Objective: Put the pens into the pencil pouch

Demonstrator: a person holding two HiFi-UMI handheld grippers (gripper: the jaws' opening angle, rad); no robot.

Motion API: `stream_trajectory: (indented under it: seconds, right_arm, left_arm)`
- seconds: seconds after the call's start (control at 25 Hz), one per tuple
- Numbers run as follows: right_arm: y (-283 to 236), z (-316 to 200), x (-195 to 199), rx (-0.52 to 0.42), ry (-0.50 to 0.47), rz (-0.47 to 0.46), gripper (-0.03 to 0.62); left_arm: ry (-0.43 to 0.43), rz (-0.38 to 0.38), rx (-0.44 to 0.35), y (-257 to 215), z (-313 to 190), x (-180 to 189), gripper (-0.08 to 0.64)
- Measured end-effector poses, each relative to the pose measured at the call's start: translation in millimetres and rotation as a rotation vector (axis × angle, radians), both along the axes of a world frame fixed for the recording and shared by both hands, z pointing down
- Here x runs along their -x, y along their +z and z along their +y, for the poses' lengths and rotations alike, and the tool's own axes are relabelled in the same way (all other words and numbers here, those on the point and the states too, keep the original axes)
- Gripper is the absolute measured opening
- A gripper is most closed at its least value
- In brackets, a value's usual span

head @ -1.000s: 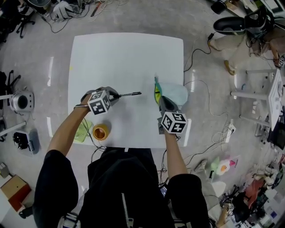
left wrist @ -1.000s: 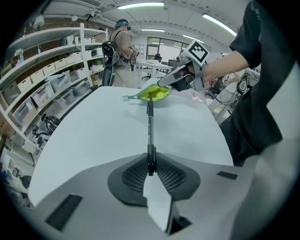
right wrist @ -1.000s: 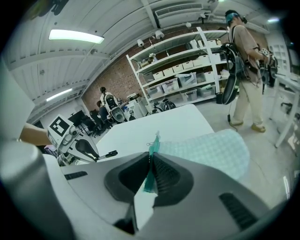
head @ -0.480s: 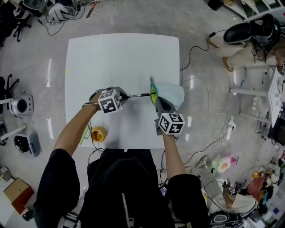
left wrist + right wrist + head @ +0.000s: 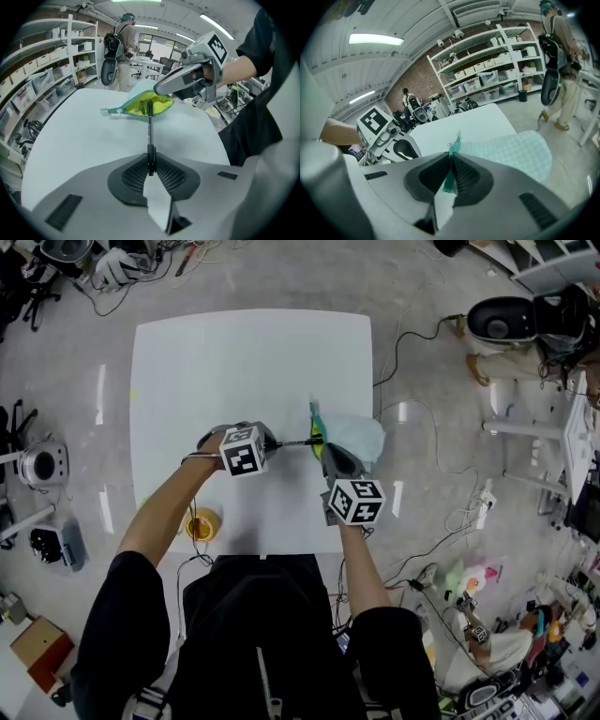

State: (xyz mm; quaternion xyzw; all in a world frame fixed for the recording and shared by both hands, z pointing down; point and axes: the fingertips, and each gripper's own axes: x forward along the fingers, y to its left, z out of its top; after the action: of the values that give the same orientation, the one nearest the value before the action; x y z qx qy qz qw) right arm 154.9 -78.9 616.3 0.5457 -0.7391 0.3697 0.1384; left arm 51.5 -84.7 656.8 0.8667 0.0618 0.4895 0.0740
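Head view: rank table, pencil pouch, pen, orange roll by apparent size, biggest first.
1. table, by far the largest.
2. pencil pouch.
3/4. Unsure: the pen looks a bit longer than the orange roll but much thinner, and only part of it shows. Not ranking these two.

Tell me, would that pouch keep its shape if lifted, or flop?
Probably flop: the pouch looks like soft cloth, its mouth gaping where the right tool pinches the rim. Likely light, since that one pinch holds the edge up. It might slide on the smooth table if the pen pushed it unheld.
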Motion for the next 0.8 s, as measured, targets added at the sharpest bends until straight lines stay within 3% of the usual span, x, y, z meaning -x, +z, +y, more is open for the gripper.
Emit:
stream_trajectory:
  seconds: [0.28,0.8]
  right_arm:
    - [-1,1,2,-0.001,-0.026,0.008,0.034]
    - [-1,-1,8,0.007,-0.061,0.009,0.034]
  left_arm:
    - [0.004,-0.021,0.022,3,3,-20,0.072]
    - [0.012,0.02,0.093,2,5,-65,0.072]
